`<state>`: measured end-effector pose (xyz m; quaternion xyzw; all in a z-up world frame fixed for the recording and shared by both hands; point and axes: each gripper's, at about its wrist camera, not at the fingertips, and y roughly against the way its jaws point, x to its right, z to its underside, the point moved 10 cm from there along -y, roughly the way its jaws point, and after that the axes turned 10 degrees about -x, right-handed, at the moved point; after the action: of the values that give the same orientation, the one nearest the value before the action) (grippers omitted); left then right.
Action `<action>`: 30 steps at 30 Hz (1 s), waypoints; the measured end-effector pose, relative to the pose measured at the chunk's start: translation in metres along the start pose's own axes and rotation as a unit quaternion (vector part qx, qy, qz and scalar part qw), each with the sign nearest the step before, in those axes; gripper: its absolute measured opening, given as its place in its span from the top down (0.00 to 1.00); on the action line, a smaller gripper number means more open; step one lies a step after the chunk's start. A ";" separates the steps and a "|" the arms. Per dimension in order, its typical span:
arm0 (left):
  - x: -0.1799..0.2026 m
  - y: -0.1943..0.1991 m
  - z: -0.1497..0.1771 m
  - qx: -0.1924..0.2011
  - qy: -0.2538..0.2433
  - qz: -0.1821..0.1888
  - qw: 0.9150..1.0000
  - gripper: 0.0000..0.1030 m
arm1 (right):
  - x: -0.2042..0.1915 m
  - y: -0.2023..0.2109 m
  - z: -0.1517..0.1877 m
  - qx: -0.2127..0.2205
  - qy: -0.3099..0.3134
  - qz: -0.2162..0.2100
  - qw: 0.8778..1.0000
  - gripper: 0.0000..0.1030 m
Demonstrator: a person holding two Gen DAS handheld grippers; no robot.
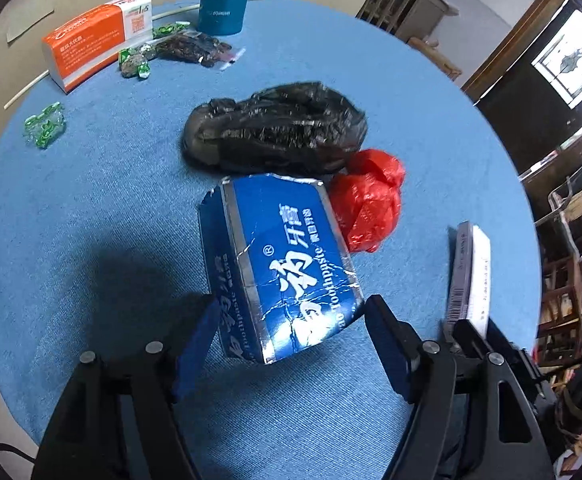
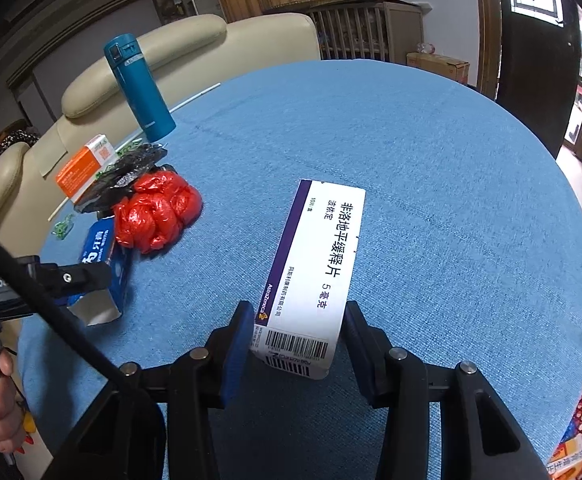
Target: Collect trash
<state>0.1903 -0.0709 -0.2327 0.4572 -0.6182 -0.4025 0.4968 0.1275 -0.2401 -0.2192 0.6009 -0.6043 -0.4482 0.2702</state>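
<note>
Left gripper (image 1: 287, 320) clamps crumpled blue toothpaste carton (image 1: 279, 264) at near end, lifted off blue counter (image 1: 91, 200). Right gripper (image 2: 297, 340) clamps white-purple medicine box (image 2: 315, 272) by barcode end. Both light, thin card, likely empty: crush easily, grip long side walls. Red plastic bag (image 1: 367, 200) just beyond left gripper: soft, pinch bunched top.

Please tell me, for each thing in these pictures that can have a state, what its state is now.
toothpaste box: crumpled, torn open at one end, held by left gripper
medicine box: intact, closed, held by right gripper
blue flask: upright, lid closed
black bag: crumpled
red bag: crumpled
</note>
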 end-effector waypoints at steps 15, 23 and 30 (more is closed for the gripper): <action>0.006 0.003 0.003 0.033 -0.019 -0.013 0.999 0.25 | 0.000 0.001 0.001 0.003 0.003 -0.003 1.000 0.53; 0.005 0.015 0.002 0.045 -0.028 -0.008 0.999 0.31 | 0.000 0.001 0.001 0.003 0.002 -0.003 1.000 0.53; 0.000 0.017 0.002 0.048 -0.030 0.001 0.998 0.36 | 0.000 0.001 0.002 0.001 -0.001 -0.006 1.000 0.53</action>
<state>0.1853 -0.0662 -0.2168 0.4677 -0.6517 -0.3855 0.4559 0.1254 -0.2401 -0.2195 0.6041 -0.6016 -0.4498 0.2663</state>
